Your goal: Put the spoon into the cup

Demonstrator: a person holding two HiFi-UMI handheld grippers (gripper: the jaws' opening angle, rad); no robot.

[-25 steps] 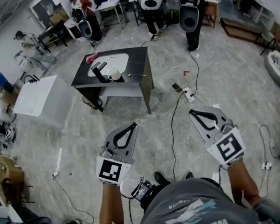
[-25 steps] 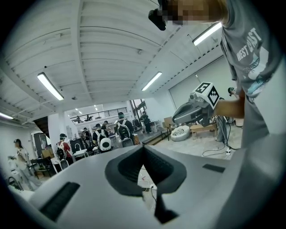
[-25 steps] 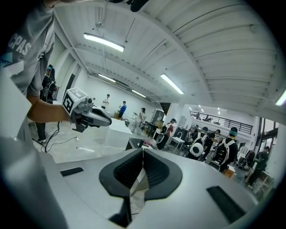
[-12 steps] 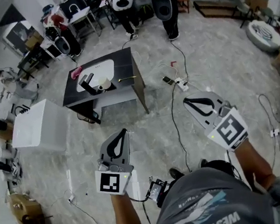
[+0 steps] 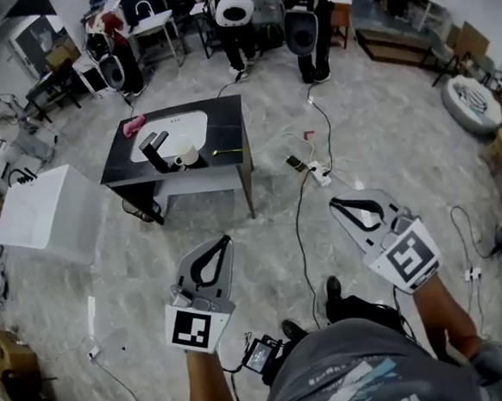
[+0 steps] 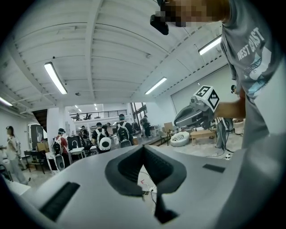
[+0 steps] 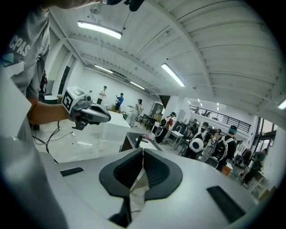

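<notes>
While left tongs (image 5: pixel 223 241) and right tongs (image 5: pixel 338 204) sit together, empty, counter (image 5: pixel 227 119) well ahead: approach step, likely. Next: close in, part tongs over spoon (image 5: pixel 227 150) near cup (image 5: pixel 187 157).

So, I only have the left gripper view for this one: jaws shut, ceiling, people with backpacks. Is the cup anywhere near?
Observer: No. In the head view the cup stands on a dark table, far across the floor from the left hand-held gripper.
Operator: And the spoon?
Observer: The spoon lies flat on that same table, to the right of the cup and apart from it.
Operator: Is the right hand-held gripper holding anything?
Observer: No. In its own view the right hand-held gripper has its jaws together with nothing between them.
</notes>
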